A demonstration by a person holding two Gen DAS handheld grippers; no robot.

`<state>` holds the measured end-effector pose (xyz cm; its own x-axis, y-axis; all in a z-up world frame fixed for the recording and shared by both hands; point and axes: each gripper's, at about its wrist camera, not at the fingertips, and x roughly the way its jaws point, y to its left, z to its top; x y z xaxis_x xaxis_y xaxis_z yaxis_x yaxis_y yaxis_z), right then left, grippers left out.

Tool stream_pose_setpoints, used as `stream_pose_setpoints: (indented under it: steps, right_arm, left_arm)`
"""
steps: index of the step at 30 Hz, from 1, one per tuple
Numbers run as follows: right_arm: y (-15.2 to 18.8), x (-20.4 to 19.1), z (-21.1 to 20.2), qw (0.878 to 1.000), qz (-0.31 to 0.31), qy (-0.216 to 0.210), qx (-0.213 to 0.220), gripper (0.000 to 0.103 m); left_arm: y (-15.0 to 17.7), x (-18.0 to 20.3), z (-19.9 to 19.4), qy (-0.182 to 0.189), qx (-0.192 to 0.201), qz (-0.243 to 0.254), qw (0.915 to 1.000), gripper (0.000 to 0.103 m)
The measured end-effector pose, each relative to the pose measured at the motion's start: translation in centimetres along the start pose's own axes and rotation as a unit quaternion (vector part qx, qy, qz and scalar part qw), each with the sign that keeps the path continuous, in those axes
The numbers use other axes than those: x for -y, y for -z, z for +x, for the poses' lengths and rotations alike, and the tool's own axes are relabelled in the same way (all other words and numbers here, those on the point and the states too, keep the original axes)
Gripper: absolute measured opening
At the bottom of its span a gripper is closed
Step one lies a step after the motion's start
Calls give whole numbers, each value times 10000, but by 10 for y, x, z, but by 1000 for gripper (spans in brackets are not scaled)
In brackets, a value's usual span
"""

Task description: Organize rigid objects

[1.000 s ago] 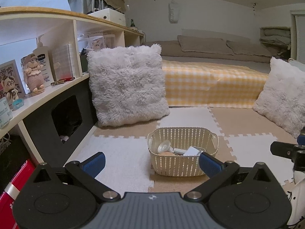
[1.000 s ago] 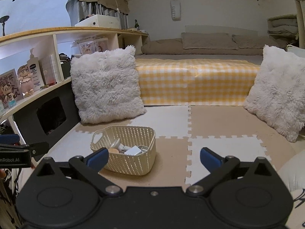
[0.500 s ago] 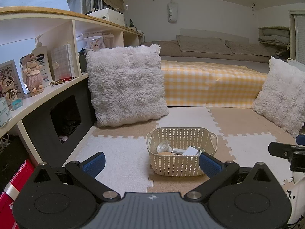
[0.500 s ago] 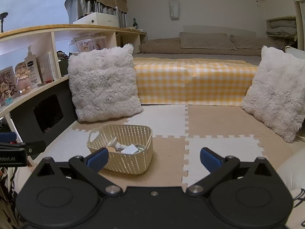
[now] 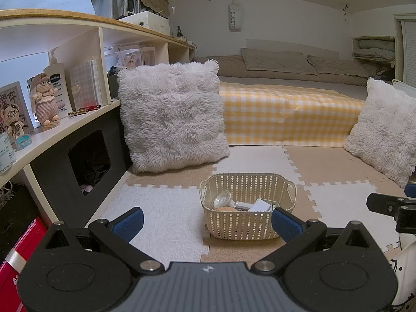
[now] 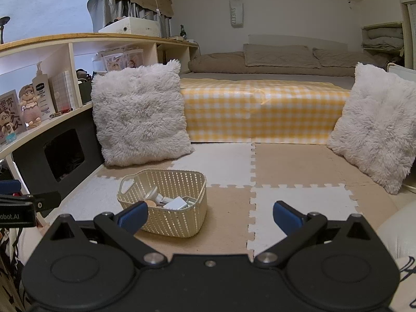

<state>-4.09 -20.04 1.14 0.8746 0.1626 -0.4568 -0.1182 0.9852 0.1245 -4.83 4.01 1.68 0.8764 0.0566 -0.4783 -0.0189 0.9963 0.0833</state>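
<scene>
A cream plastic basket (image 5: pixel 260 184) stands on the foam floor mat; it also shows in the right wrist view (image 6: pixel 182 179). Inside it lie a white round-headed object (image 5: pixel 223 199), a white box (image 5: pixel 261 205) and a tan rounded item (image 5: pixel 226 209). My left gripper (image 5: pixel 206 221) is open and empty, held just in front of the basket. My right gripper (image 6: pixel 209 214) is open and empty, to the right of the basket and a little nearer than it. The right gripper's side shows at the right edge of the left wrist view (image 5: pixel 390 205).
A shelf unit (image 5: pixel 52 135) along the left holds a lotion bottle (image 5: pixel 58 83), a doll (image 5: pixel 45 101) and a notebook. A fluffy pillow (image 5: pixel 171 117) leans behind the basket, another (image 5: pixel 387 127) at the right. A low bed with a yellow check cover (image 5: pixel 286 114) lies beyond.
Both grippers have drawn back slightly from the basket and shifted a little; the basket looks somewhat smaller and further left in the right wrist view. Both stay open and empty.
</scene>
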Motion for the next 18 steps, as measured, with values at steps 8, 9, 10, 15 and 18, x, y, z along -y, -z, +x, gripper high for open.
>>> stream_pose_setpoints:
  steps: [8,9,10,15,18]
  right_arm:
    - [1,2,0,10000,5,6,-3,103]
    - [1,2,0,10000,4,7,-5,103]
    - [1,1,0,10000,6,9,-4,103]
    - [0,2,-1,10000,6,7,-5,103]
    - [0,1,0,10000,7,5,-5,103]
  left_arm:
    - [0,0,0,-1,0,2,10000,103]
    - [0,0,0,1,0,2,10000,103]
    - [0,0,0,2,0,2,10000,103]
    - [0,0,0,-1,0,3,10000,103]
    - [0,0,0,-1,-1,0,10000,103]
